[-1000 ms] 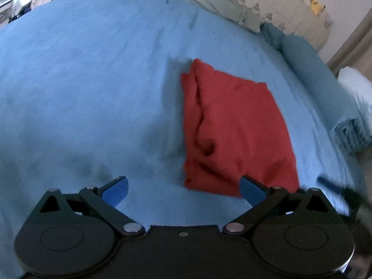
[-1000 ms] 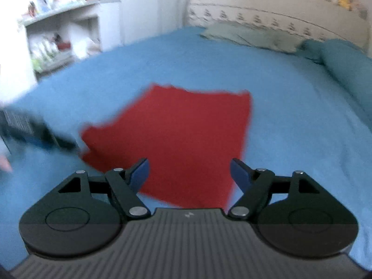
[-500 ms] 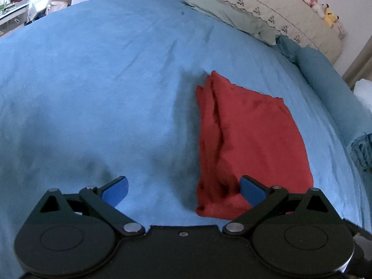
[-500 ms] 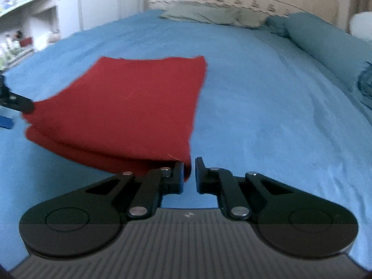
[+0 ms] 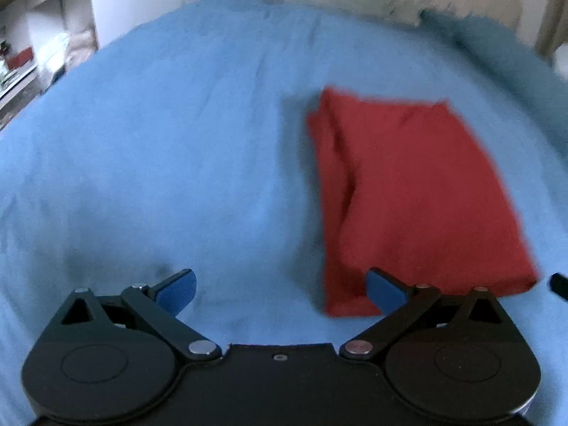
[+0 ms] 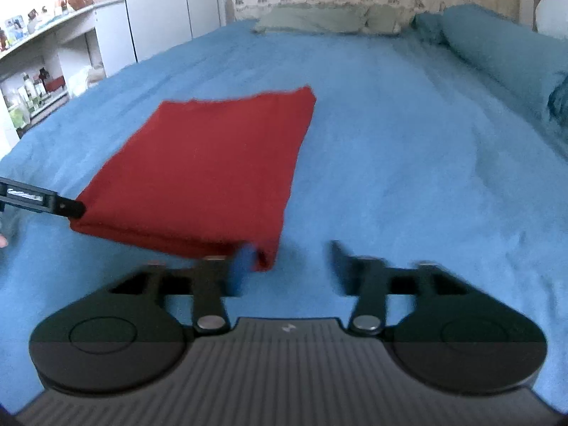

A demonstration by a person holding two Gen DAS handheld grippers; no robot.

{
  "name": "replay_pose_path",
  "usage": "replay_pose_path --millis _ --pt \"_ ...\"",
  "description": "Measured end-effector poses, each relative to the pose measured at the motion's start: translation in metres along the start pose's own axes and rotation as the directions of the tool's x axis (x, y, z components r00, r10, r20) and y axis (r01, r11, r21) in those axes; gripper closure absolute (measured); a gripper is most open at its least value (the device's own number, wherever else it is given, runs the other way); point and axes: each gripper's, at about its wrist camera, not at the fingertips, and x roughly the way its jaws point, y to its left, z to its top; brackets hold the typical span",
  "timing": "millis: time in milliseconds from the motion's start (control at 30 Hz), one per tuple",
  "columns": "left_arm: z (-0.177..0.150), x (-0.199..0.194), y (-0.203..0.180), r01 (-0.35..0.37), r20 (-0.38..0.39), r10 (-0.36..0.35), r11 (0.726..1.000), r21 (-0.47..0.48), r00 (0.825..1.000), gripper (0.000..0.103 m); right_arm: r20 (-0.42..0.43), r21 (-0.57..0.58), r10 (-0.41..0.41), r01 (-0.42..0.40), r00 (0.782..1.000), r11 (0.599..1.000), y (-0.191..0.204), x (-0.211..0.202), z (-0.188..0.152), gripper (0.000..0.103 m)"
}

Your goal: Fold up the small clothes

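A folded red cloth (image 5: 408,191) lies flat on the blue bedspread (image 5: 177,142), a rough rectangle with a bunched left edge. My left gripper (image 5: 280,287) is open and empty, low over the bed at the cloth's near left corner. In the right wrist view the red cloth (image 6: 213,163) lies ahead and to the left. My right gripper (image 6: 289,262) is open, its blurred left finger just at the cloth's near right corner, holding nothing. The left gripper's finger (image 6: 42,202) shows at the cloth's left corner.
Pillows (image 6: 319,17) and a headboard lie at the far end of the bed. A teal bolster (image 6: 497,49) runs along the right side. Shelves with small items (image 6: 32,96) stand to the left of the bed.
My right gripper, shut on the cloth's near corner half a second ago, has opened and let it go. My left gripper has drawn back slightly; the cloth lies flat.
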Motion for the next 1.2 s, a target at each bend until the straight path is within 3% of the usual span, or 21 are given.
replay_pose_path --millis 33,133,300,400,467,600,733,833,900,933,1000,1067,1200 --pt "0.01 -0.009 0.001 0.019 0.031 -0.019 1.0 0.0 0.999 0.0 0.022 -0.005 -0.011 0.011 1.0 1.0 -0.002 -0.006 0.006 0.0" --pt "0.047 -0.013 -0.001 0.065 0.037 -0.065 0.998 0.014 0.997 0.0 0.062 -0.013 -0.009 0.01 0.998 1.0 -0.009 -0.012 0.034 0.0" --pt "0.095 0.035 -0.002 0.209 -0.076 -0.212 0.977 -0.044 0.974 0.0 -0.033 0.068 0.109 -0.106 0.994 0.992 -0.025 0.018 0.093 0.0" --pt "0.104 0.065 -0.005 0.281 -0.143 -0.291 0.956 -0.089 0.946 0.0 -0.117 0.156 0.148 -0.129 0.982 0.979 -0.036 0.053 0.116 0.0" --pt "0.108 0.084 -0.007 0.278 -0.179 -0.298 0.952 -0.129 0.938 0.003 -0.152 0.195 0.163 -0.132 0.975 0.972 -0.04 0.075 0.121 0.0" --pt "0.108 0.108 0.001 0.291 -0.185 -0.329 0.934 -0.205 0.926 0.018 -0.197 0.252 0.205 -0.153 0.959 0.956 -0.046 0.108 0.114 0.0" --pt "0.106 0.121 -0.004 0.324 -0.177 -0.363 0.922 -0.214 0.915 0.022 -0.189 0.296 0.259 -0.196 0.947 0.935 -0.049 0.126 0.103 0.001" --pt "0.105 0.123 -0.016 0.325 -0.185 -0.355 0.929 -0.175 0.916 0.032 -0.206 0.31 0.286 -0.215 0.936 0.926 -0.048 0.14 0.1 0.013" --pt "0.105 0.121 -0.025 0.306 -0.194 -0.327 0.943 -0.129 0.925 0.044 -0.203 0.318 0.297 -0.224 0.933 0.921 -0.042 0.147 0.101 0.025" --pt "0.106 0.119 -0.029 0.291 -0.193 -0.306 0.951 -0.103 0.932 0.049 -0.202 0.324 0.313 -0.238 0.928 0.916 -0.041 0.149 0.102 0.042" --pt "0.107 0.112 -0.032 0.292 -0.176 -0.303 0.953 -0.085 0.937 0.071 -0.205 0.31 0.307 -0.236 0.929 0.921 -0.036 0.15 0.106 0.053" --pt "0.111 0.101 -0.034 0.296 -0.159 -0.306 0.952 -0.082 0.939 0.075 -0.202 0.264 0.285 -0.228 0.937 0.937 -0.03 0.144 0.111 0.061" --pt "0.115 0.07 -0.05 0.285 -0.131 -0.286 0.958 -0.028 0.949 0.076 -0.155 0.239 0.289 -0.248 0.945 0.939 -0.027 0.119 0.123 0.066"
